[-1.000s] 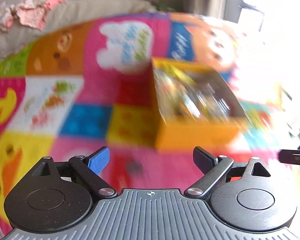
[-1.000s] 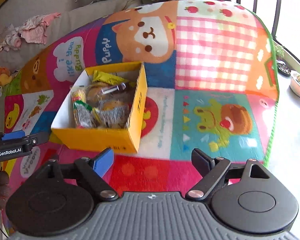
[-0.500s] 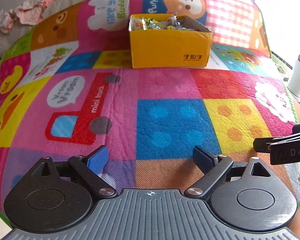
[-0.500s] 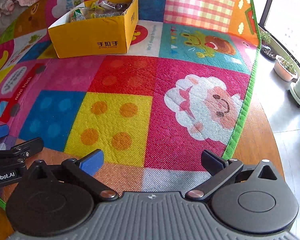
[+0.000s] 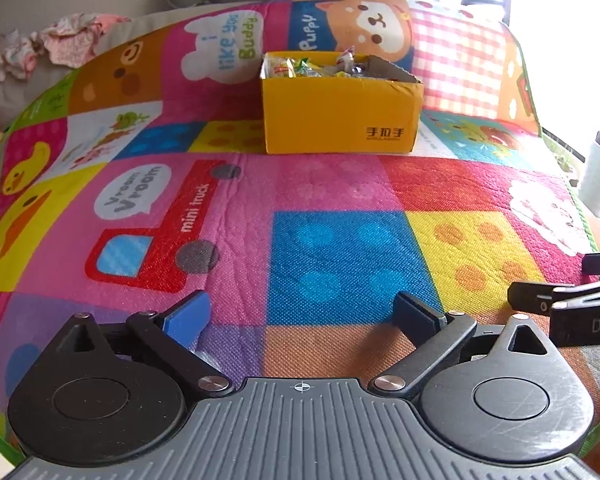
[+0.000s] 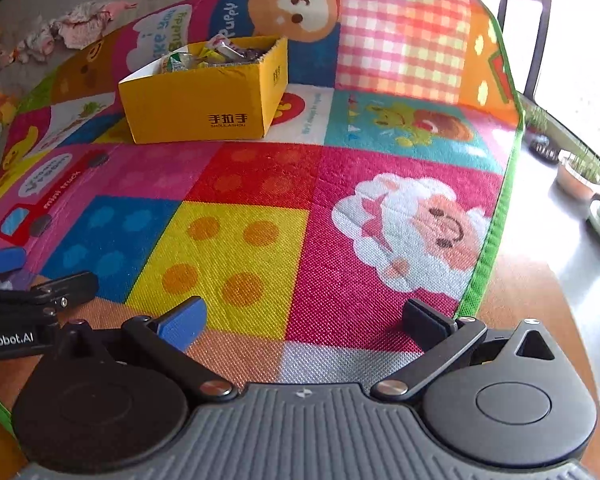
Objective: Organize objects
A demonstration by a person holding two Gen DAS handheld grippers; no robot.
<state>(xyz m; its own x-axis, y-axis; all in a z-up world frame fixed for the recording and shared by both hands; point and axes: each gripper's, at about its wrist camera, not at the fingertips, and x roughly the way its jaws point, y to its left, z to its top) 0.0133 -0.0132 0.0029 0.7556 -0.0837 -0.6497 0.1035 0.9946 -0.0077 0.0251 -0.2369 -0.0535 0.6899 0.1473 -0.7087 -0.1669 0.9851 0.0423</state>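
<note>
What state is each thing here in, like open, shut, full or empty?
Box: open on top, upright on the mat, filled with wrapped snacks.
Snacks: piled inside the box.
Left claw: open, empty.
Right claw: open, empty.
Mat: spread flat.

A yellow cardboard box (image 5: 342, 116) sits upright and open-topped, black characters printed on its near side. Wrapped snacks (image 5: 312, 66) fill it to the rim, some poking just above the box's top edge.
</note>
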